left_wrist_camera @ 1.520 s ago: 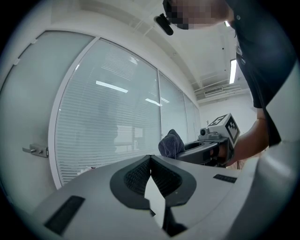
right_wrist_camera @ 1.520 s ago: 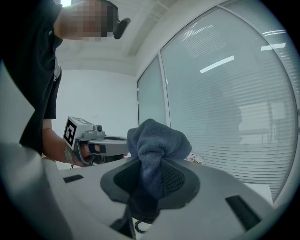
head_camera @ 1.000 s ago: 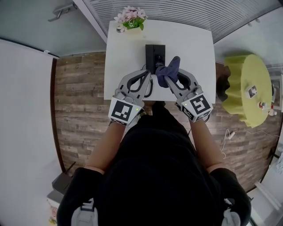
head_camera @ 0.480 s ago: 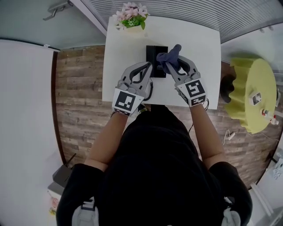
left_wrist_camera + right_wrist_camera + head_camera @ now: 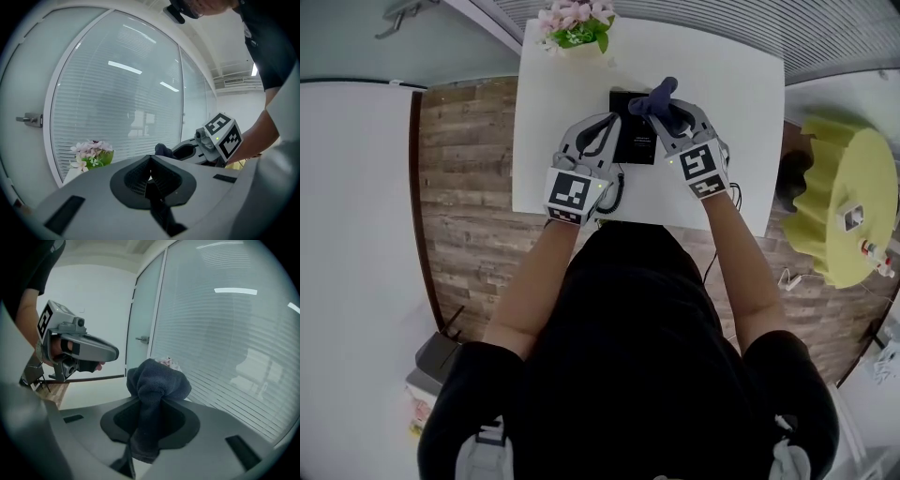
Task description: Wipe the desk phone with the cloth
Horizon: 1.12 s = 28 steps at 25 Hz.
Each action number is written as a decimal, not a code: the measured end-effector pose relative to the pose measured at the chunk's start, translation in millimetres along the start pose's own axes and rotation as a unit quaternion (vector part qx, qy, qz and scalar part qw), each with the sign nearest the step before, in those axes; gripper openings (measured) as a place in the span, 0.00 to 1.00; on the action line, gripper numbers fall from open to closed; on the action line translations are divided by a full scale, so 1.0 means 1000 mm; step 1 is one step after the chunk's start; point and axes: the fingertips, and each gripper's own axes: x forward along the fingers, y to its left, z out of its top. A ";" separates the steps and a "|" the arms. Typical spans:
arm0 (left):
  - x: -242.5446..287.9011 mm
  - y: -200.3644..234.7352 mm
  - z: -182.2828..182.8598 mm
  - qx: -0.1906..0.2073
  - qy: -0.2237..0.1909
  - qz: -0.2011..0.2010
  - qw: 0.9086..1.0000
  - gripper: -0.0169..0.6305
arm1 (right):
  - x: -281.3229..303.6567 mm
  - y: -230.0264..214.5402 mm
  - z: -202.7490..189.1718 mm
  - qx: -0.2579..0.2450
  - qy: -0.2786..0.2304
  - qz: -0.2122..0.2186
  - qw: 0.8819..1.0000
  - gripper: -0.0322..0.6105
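Note:
A black desk phone (image 5: pixel 635 141) lies on the white desk (image 5: pixel 722 84), near its middle. My right gripper (image 5: pixel 662 111) is shut on a bunched dark blue cloth (image 5: pixel 654 100), which hangs over the phone's far right corner. In the right gripper view the cloth (image 5: pixel 157 385) bulges out from between the closed jaws. My left gripper (image 5: pixel 607 126) sits beside the phone's left edge. Its jaws (image 5: pixel 150 171) meet with nothing visible between them. The left gripper view also catches the right gripper (image 5: pixel 187 151) and the cloth (image 5: pixel 161 150).
A pot of pink flowers (image 5: pixel 574 26) stands at the desk's far left corner. The phone's black coiled cord (image 5: pixel 615 192) lies near the front edge. A yellow-green round table (image 5: pixel 839 202) stands to the right. A blinds-covered glass wall runs behind the desk.
Both grippers moved farther out over the desk. The right gripper carried the cloth from the phone's near right side up to its far end.

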 end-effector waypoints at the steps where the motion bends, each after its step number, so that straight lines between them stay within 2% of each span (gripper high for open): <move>1: 0.004 0.001 -0.004 0.000 0.004 0.001 1.000 0.04 | 0.005 -0.001 -0.005 -0.008 0.007 0.002 1.000 0.22; 5: 0.019 0.004 -0.016 -0.007 0.012 0.006 1.000 0.04 | 0.028 -0.003 -0.022 -0.044 0.037 0.015 0.998 0.22; 11: 0.028 0.012 -0.031 -0.015 0.028 0.012 0.999 0.04 | 0.063 -0.001 -0.051 -0.117 0.085 0.032 0.989 0.22; 20: 0.025 0.011 -0.048 -0.020 0.042 0.013 0.999 0.04 | 0.069 0.018 -0.064 -0.165 0.095 0.046 0.981 0.22; 28: 0.024 0.002 -0.053 -0.019 0.044 0.008 0.999 0.04 | 0.061 0.037 -0.079 -0.168 0.101 0.069 0.978 0.21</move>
